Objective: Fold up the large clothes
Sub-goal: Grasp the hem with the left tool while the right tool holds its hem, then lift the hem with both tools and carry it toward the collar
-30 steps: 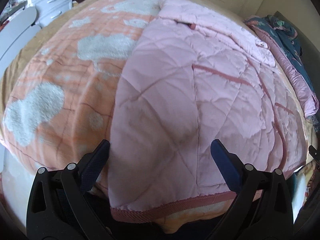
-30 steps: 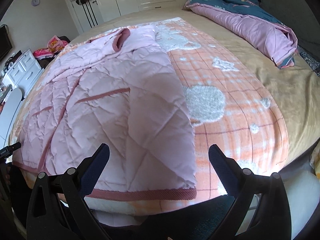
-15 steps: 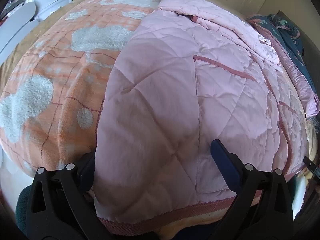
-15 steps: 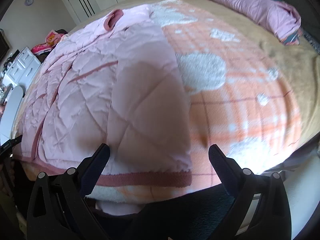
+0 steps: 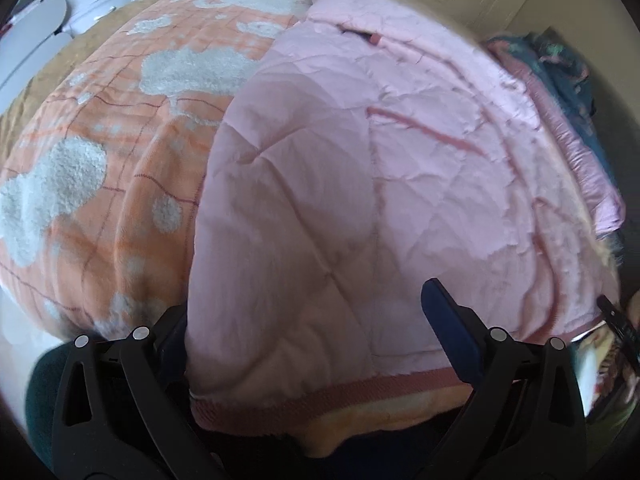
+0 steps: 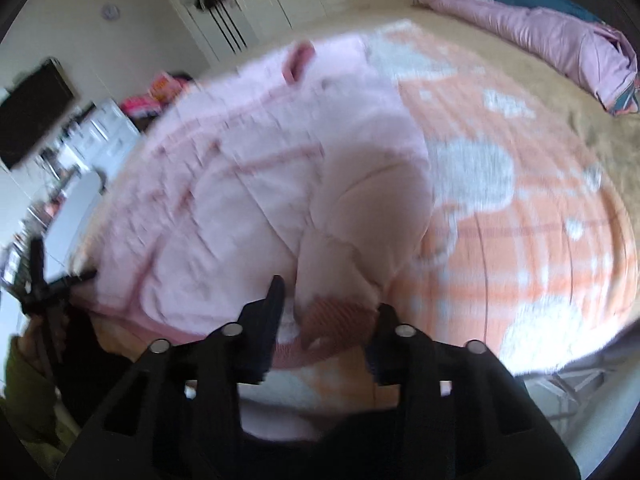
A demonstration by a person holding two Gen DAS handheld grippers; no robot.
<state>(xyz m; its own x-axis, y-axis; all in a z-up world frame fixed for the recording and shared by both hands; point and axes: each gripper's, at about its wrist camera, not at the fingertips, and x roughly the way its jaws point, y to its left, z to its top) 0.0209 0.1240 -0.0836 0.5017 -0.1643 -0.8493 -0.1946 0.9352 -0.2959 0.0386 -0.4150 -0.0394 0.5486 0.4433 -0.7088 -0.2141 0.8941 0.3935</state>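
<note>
In the left wrist view, an orange plaid blanket (image 5: 120, 184) with white fleecy patches is seen across the left half of the frame, spread over a bed. To its right, a pink quilted jacket (image 5: 360, 200) is laid flat on the blanket and fills the centre and right of the picture, its darker pink ribbed hem (image 5: 340, 394) running along the lower middle. The left gripper (image 5: 304, 320) is shown at the bottom with its jaws spread wide: the left finger is tucked beneath the jacket's near corner, while the blue-padded right finger lies on top of the fabric, and nothing is pinched. At the far right edge a dark blue and pink duvet (image 5: 568, 92) is bunched up. In the right wrist view, heavily blurred, a dark television (image 6: 34, 112) is seen on the wall at upper left and a white wardrobe (image 6: 256, 4) at upper centre. The jacket (image 6: 260, 168) occupies the left and centre, and the blanket (image 6: 520, 208) the right. At lower centre the right gripper (image 6: 332, 304) is drawn narrow around the ribbed hem corner (image 6: 336, 316), which is bunched between the two fingers; the fabric above it is rucked upward. The duvet (image 6: 552, 36) is heaped at upper right.
</note>
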